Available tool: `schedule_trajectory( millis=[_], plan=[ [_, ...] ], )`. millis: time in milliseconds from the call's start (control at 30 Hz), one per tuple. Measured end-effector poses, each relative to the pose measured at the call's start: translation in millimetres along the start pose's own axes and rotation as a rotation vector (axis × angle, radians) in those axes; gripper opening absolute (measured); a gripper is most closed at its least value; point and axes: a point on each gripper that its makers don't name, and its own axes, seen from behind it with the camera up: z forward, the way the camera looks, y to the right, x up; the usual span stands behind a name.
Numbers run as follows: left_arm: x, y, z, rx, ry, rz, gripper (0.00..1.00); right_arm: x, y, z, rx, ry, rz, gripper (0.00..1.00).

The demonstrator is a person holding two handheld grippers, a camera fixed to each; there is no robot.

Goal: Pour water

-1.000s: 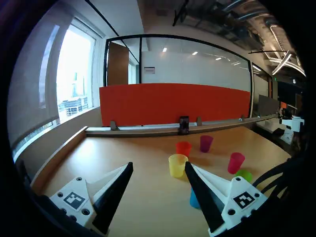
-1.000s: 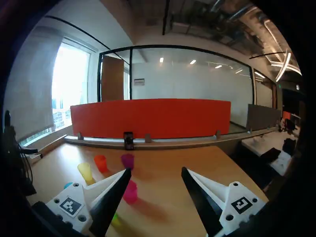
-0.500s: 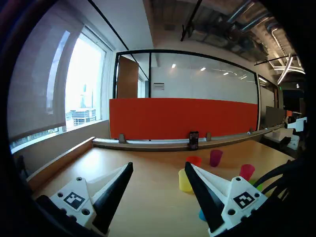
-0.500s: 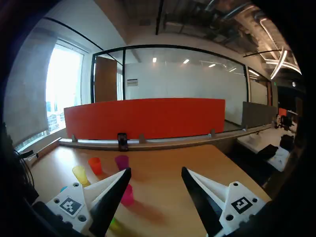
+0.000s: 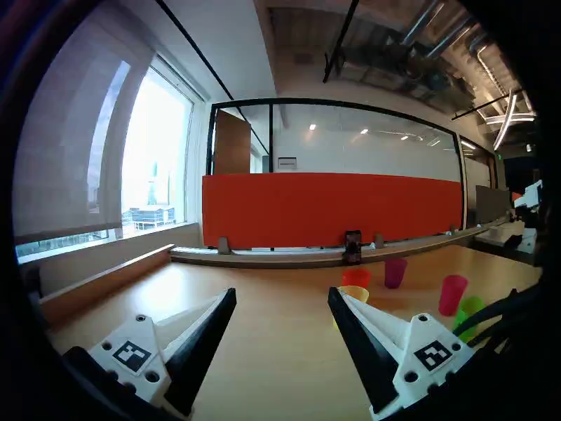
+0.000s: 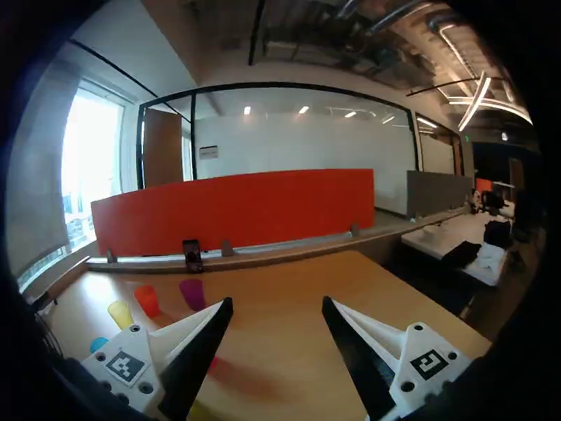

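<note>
Several small plastic cups stand in a group on the wooden desk [image 5: 280, 351]. In the left gripper view I see the orange cup [image 5: 356, 278], purple cup [image 5: 395, 272], pink cup [image 5: 452, 295] and green cup [image 5: 468, 307]; the yellow cup [image 5: 348, 293] is half hidden behind my right finger. My left gripper [image 5: 281, 292] is open and holds nothing, left of and nearer than the cups. In the right gripper view the yellow cup [image 6: 120, 313], orange cup [image 6: 147, 300], purple cup [image 6: 191, 294] and blue cup [image 6: 98, 344] sit at left. My right gripper [image 6: 276, 302] is open and holds nothing.
An orange partition [image 5: 329, 209] [image 6: 231, 207] closes the desk's far edge, with a dark phone [image 5: 353, 247] [image 6: 191, 255] propped on the ledge. Black cables [image 5: 505, 309] cross at right. A wooden sill [image 5: 105, 277] borders the window side. A neighbouring desk [image 6: 456, 238] lies beyond a gap.
Both cameras have tipped up and sunk toward the desk. In the left gripper view the cups slid right and the blue one dropped from sight. In the right gripper view they slid left.
</note>
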Motion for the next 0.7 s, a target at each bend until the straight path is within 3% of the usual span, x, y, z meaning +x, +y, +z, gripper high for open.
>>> schedule_trajectory(
  millis=[100, 300, 500, 700],
  plan=[
    [-11.7, 0.1, 0.3, 0.001, -0.002, 0.004, 0.97, -2.8, 1.7, 1.6, -0.004, 0.003, 0.016, 0.99],
    [-23.0, -5.3, -0.7, 0.019, 0.012, 0.015, 0.97, -8.1, -1.8, 6.8, -0.006, 0.014, -0.009, 0.99],
    [-31.2, -12.8, -0.9, 0.027, 0.023, -0.018, 0.98, -14.9, -11.3, 8.8, 0.007, 0.019, -0.033, 0.99],
    [-38.7, -20.1, 0.6, 0.041, 0.019, -0.013, 0.97, -14.4, -10.6, 7.4, -0.001, 0.023, -0.042, 0.99]
  ],
)
